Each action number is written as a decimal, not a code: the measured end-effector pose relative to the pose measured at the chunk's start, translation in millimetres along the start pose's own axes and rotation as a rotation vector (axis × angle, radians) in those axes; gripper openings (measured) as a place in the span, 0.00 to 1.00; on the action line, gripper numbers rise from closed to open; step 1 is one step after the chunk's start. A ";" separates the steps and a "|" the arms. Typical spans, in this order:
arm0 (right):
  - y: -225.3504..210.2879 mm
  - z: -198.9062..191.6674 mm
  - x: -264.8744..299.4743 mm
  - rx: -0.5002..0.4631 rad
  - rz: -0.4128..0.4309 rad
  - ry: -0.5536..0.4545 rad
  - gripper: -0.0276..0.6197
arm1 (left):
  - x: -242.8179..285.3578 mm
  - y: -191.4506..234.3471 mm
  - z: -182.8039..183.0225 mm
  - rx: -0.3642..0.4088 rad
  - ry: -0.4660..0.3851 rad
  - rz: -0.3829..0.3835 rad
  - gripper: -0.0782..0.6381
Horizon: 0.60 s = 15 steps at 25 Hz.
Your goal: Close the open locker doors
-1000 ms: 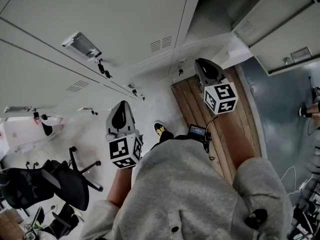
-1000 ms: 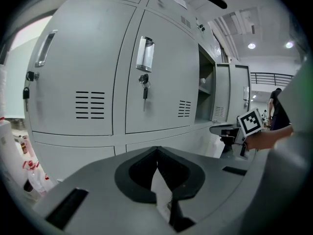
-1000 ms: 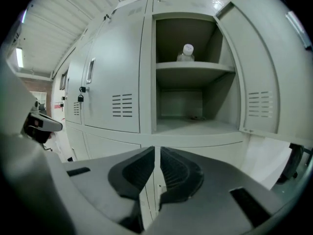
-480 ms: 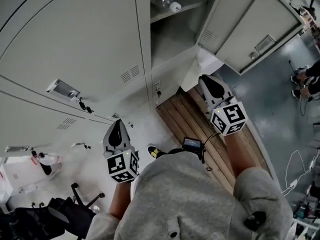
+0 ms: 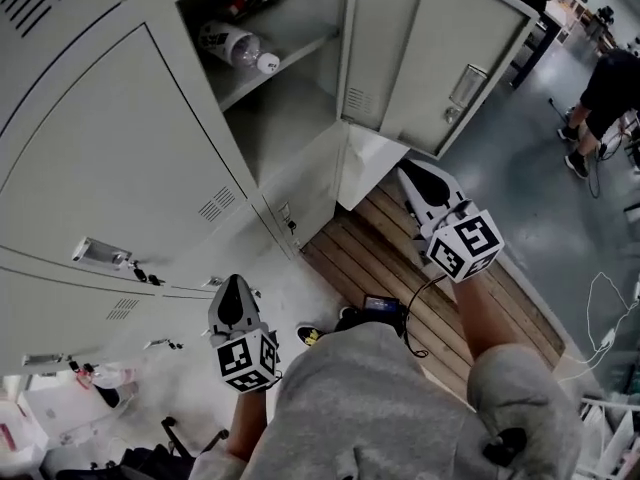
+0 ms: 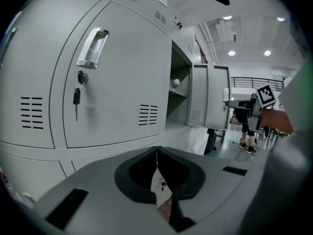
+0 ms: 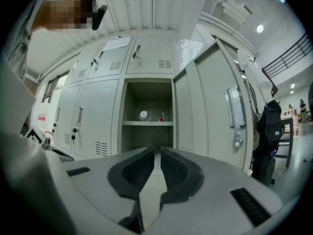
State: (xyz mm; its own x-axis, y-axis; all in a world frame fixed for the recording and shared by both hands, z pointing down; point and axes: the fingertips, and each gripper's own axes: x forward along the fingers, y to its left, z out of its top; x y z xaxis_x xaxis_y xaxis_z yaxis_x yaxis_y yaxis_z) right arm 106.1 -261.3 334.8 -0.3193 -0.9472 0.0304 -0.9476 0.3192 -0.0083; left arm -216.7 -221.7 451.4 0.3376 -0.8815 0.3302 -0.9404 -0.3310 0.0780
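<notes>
Head view: looks steeply down on one open locker door point(image 5: 440, 48), swung out to the right of its compartment point(image 5: 285, 118). Reads as the approach step, with nothing yet touching the door. Finds the right gripper point(image 5: 410, 173) raised near the door's lower edge and facing the open compartment, jaws a sliver apart with nothing between them. Finds the left gripper point(image 5: 233, 283) low and well apart from the door, facing closed lockers, jaws pressed together at the tips and empty.

Calls next, probably, for bringing the right gripper round to the door's outer face, near the handle point(image 5: 467, 85), and pushing leftward until the door meets the frame. Needs no grasp, though a glancing push could slide off the smooth panel.

Counted: one open door, one open compartment with one shelf, one bottle point(image 5: 235, 46) lying on that shelf, some small item beside it too small to tell, two grippers, one key point(image 6: 77, 98) hanging in a closed door's lock, one person point(image 5: 605, 83) far right.
</notes>
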 end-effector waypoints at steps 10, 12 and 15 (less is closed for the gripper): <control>-96.8 -1.9 -34.4 0.045 -0.099 0.019 0.13 | 19.0 -60.0 14.1 -0.002 -0.003 -0.032 0.12; -114.7 -3.5 -44.6 0.073 -0.109 0.024 0.16 | 25.8 -78.9 14.5 0.003 0.003 -0.055 0.12; -137.4 -3.4 -53.0 0.089 -0.112 0.022 0.20 | 33.7 -104.4 19.6 0.016 0.000 -0.079 0.12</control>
State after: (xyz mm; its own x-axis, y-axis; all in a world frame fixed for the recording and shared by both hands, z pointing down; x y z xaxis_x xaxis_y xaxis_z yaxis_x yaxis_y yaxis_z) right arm 253.2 -254.8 337.7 -0.2123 -0.9755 0.0577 -0.9741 0.2065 -0.0924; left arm -106.4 -223.4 436.0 0.4106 -0.8523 0.3241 -0.9101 -0.4047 0.0887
